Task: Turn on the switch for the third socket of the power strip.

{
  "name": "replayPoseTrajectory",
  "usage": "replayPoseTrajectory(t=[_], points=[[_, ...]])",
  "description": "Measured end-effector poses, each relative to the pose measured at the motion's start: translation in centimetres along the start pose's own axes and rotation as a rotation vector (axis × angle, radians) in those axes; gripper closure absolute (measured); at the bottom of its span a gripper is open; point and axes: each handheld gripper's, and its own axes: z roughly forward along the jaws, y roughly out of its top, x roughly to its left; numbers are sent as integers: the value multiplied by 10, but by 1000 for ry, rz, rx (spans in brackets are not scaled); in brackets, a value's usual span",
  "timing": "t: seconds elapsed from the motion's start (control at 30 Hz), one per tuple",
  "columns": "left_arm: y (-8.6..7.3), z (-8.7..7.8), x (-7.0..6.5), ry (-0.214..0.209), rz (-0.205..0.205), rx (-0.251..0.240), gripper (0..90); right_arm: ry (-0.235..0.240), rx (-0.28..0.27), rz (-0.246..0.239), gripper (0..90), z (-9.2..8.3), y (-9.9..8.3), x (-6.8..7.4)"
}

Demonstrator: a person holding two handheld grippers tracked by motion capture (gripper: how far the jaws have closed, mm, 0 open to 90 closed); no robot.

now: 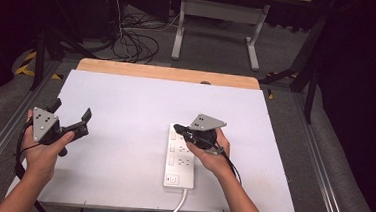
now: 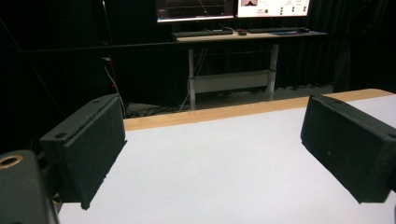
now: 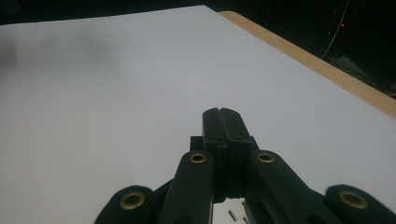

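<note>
A: Entry, high view. Left hand-held gripper (image 1: 72,112) sits at the left of the frame, over the left edge of the white worktop (image 1: 125,111). The left hand (image 1: 47,149) wraps its grip from below, forearm entering from the lower left corner. Jaw state?

B: Spread wide. In the left gripper view the two black pads (image 2: 88,149) stand far apart at the left and right edges of the frame, bare worktop (image 2: 219,163) between them, nothing gripped. That gripper points roughly level across the sheet towards the wooden far edge (image 2: 224,112).

A: Noted. Right side: the right hand-held gripper (image 1: 180,130) is just right of frame centre, held by the right hand (image 1: 213,153), forearm coming up from the bottom edge at a slant. Its grey plate (image 1: 207,122) faces up and tilts left.

B: Right jaws are pressed together. In the right gripper view they (image 3: 223,122) meet in a single seam at lower centre, with nothing pinched between them, and point out over open white sheet.

A: Object position: the white power strip (image 1: 181,158) lies flat on the worktop, lengthwise from mid-frame towards the bottom, its cable (image 1: 175,208) leaving over the near edge. The right gripper's tip is over the strip's upper end.

B: Contact with the strip cannot be told. A sliver of white (image 3: 231,212) shows below the linkage.
</note>
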Motion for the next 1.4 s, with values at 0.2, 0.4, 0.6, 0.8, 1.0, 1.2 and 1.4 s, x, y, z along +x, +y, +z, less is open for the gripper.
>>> replayPoseTrajectory(t=[0.2, 0.4, 0.6, 0.8, 1.0, 1.2, 1.4], points=[[0, 0, 0, -1, 0, -1, 70, 4, 32, -4, 900, 8, -1, -1], [0, -1, 0, -1, -6, -2, 71, 13, 79, -16, 900, 16, -4, 2], [0, 0, 0, 0, -1, 1, 71, 13, 109, -19, 900, 18, -6, 0], [0, -1, 1, 1, -4, 1, 71, 15, 139, -22, 900, 22, -8, 0], [0, -2, 1, 0, -1, 1, 71, 19, 164, -23, 900, 28, -10, 0], [0, -2, 1, 4, -4, 1, 72, 18, 205, -33, 900, 32, -13, 0], [0, -2, 1, 3, -2, 2, 72, 16, 219, -39, 900, 34, -14, 0]])
